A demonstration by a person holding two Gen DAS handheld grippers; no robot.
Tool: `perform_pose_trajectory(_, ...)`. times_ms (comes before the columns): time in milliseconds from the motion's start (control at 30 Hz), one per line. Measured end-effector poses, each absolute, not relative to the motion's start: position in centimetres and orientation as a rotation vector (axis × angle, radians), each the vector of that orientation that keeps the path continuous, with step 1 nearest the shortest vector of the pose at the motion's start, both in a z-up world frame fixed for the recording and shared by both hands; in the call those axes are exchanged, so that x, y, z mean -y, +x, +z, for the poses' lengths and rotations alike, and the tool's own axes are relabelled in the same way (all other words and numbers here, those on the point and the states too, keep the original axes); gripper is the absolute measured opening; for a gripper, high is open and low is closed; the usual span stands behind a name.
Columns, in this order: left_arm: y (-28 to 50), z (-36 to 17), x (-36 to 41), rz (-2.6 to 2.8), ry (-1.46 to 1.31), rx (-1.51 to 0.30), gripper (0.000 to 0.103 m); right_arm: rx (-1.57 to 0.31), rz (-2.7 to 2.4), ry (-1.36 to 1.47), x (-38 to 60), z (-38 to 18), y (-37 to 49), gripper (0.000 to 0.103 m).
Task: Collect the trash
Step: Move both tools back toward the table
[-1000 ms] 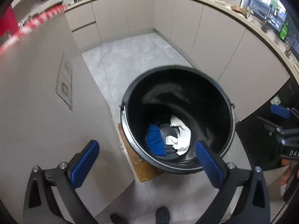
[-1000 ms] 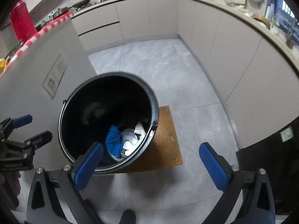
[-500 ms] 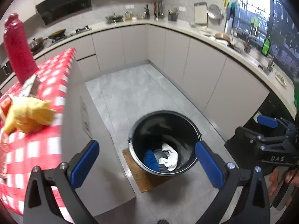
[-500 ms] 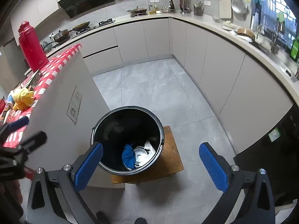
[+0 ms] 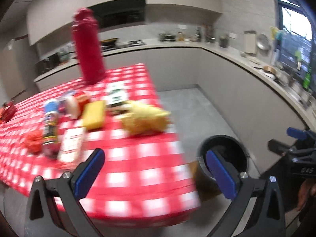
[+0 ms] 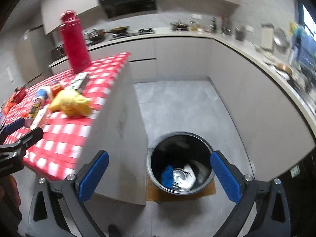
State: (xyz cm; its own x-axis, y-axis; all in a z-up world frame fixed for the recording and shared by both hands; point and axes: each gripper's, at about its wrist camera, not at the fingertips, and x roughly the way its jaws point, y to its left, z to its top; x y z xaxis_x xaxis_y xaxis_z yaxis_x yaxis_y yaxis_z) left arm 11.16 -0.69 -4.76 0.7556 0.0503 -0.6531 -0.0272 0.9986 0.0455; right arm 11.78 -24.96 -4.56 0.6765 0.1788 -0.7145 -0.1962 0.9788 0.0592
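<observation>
- Left gripper [image 5: 155,172]: jaws wide open, nothing in them. It hangs over the near corner of the table w/ the red-and-white check cloth [image 5: 138,177].
- Right gripper [image 6: 158,176]: jaws wide open too, empty. It hangs above the floor, by the black bin [image 6: 180,164].
- Bin sits on the floor on a brown mat [image 6: 209,187], just beside the table's grey side. Inside: a blue thing [image 6: 167,175], a white crumpled thing [image 6: 187,175].
- On the cloth, blurry: a yellow crumpled thing [image 5: 145,119] near the edge, a yellow block [image 5: 93,114], a can lying down [image 5: 50,130], a white flat packet [image 5: 71,144], red bits [image 5: 32,143].
- Tall red flask [image 5: 87,47] stands upright at the far end of the table.
- Kitchen counter [image 6: 246,47] w/ pots & tools runs round the back and right.
</observation>
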Motion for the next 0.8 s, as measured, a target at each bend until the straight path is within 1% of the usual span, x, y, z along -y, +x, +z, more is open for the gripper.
perform_pose_trajectory(100, 9.8, -4.5, -3.4, 0.094, 0.002, -0.699, 0.103, -0.778, 0.263, -0.051, 21.2, -3.3, 11.2, 0.103)
perform_pose_trajectory(367, 7.6, -4.0, -10.6, 0.178, -0.080, -0.651, 0.103, -0.733, 0.357, -0.105, 13.0, -1.3, 10.0, 0.103)
perform_pose_trajectory(567, 7.2, -4.2, -14.2, 0.191, -0.136, -0.651, 0.103, -0.717, 0.395, -0.135, 8.9, -0.5, 9.7, 0.103)
perform_pose_trajectory(800, 7.5, -5.1, -16.1, 0.169, -0.147, -0.681, 0.102, -0.684, 0.407, -0.139, 7.1, 0.0, 9.7, 0.103)
